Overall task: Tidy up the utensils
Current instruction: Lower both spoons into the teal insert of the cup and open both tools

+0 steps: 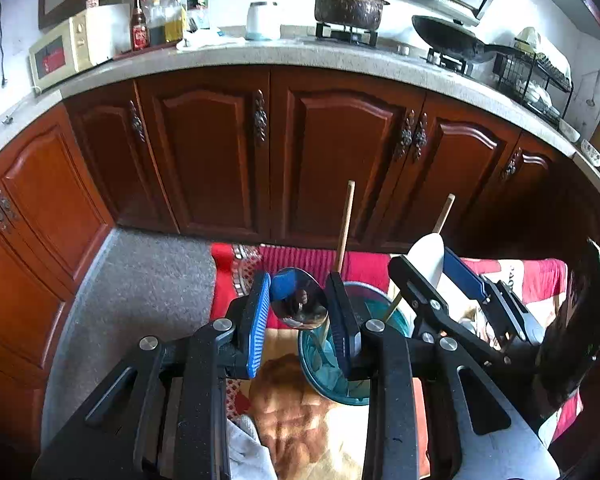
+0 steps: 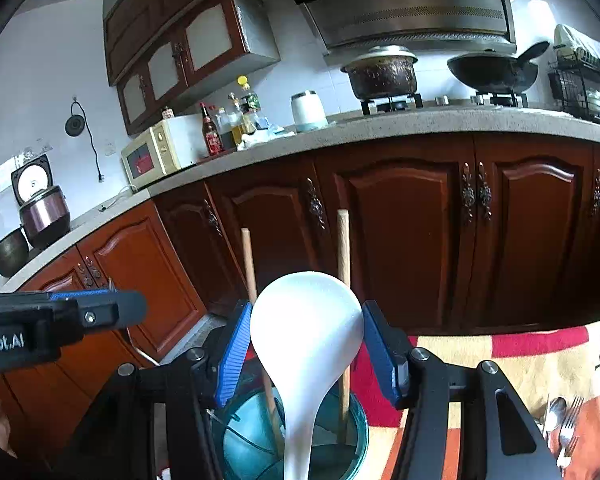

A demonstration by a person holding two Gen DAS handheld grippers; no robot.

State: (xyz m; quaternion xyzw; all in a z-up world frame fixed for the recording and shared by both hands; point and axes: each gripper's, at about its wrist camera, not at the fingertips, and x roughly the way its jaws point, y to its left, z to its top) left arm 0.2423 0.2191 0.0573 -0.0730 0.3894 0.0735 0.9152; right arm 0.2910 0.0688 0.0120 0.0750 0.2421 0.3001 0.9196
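White ladle point(image 2: 306, 332) between right tongs point(image 2: 304, 356); metal spoon point(image 1: 299, 298) between left tongs point(image 1: 300, 312).

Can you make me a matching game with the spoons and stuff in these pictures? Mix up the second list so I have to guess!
Things:
1. shiny metal spoon
2. white plastic ladle
3. two wooden sticks
4. silver forks

Where:
A. lying on the patterned cloth
B. standing in the teal cup
C. between the fingers of the right gripper
D. between the fingers of the left gripper

Pairs: 1-D, 2-C, 3-B, 4-A
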